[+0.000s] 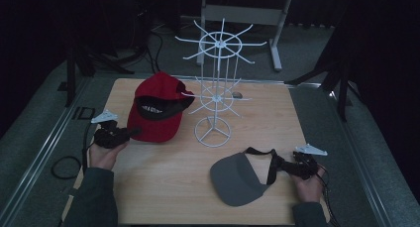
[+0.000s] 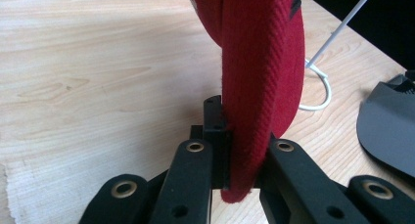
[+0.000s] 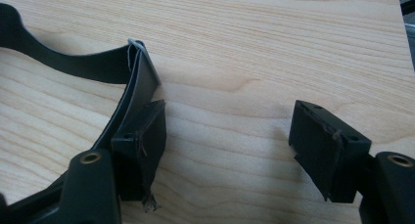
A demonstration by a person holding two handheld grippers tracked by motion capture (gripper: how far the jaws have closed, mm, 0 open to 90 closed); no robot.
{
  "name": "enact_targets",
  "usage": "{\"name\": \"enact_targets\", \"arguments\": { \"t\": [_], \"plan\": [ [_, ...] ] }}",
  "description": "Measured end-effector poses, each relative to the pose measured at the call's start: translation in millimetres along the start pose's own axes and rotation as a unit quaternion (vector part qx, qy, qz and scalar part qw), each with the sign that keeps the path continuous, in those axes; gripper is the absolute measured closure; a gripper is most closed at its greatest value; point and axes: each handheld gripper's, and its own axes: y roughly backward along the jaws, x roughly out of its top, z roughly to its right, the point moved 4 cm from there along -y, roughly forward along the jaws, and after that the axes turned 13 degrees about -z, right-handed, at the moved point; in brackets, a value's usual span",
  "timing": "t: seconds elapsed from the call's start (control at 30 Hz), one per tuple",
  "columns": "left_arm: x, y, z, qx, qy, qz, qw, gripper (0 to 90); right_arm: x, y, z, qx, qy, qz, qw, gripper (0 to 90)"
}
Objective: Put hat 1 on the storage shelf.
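- Left gripper (image 1: pixel 132 133): jaws clamped on the brim of the red cap (image 1: pixel 157 108), seen edge-on between the pads in the left gripper view (image 2: pixel 254 87).
- Best done by keeping the pinch firm and lifting straight until the crown clears the table (image 1: pixel 163 197).
- White wire rack (image 1: pixel 216 88) just beyond the cap, its lower prongs close to the crown; open air above those prongs for swinging in.
- Right gripper (image 3: pixel 230 150): jaws wide apart, one pad beside the strap (image 3: pixel 132 82) of the grey visor (image 1: pixel 237 180), nothing pinched.
- Bare wood ahead of both grippers; near table edge close behind the hands.
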Motion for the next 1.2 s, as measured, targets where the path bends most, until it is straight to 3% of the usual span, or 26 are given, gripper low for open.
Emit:
{"name": "enact_targets", "arguments": {
  "t": [0.57,0.9,1.2],
  "plan": [
    [15.7,20.4,0.4,0.023,0.003,0.041,0.9989,86.1,0.0,0.0,-0.1,0.0,0.0,0.0,1.0,29.7],
    [25.3,26.6,2.5,0.038,-0.005,0.048,0.9981,86.1,0.0,-0.1,-0.1,0.0,0.001,0.0,1.0,29.7],
    [30.2,33.8,2.5,0.04,0.0,0.067,0.9969,86.0,0.0,-0.1,-0.1,0.0,0.001,0.0,1.0,29.7]
  ]
}}
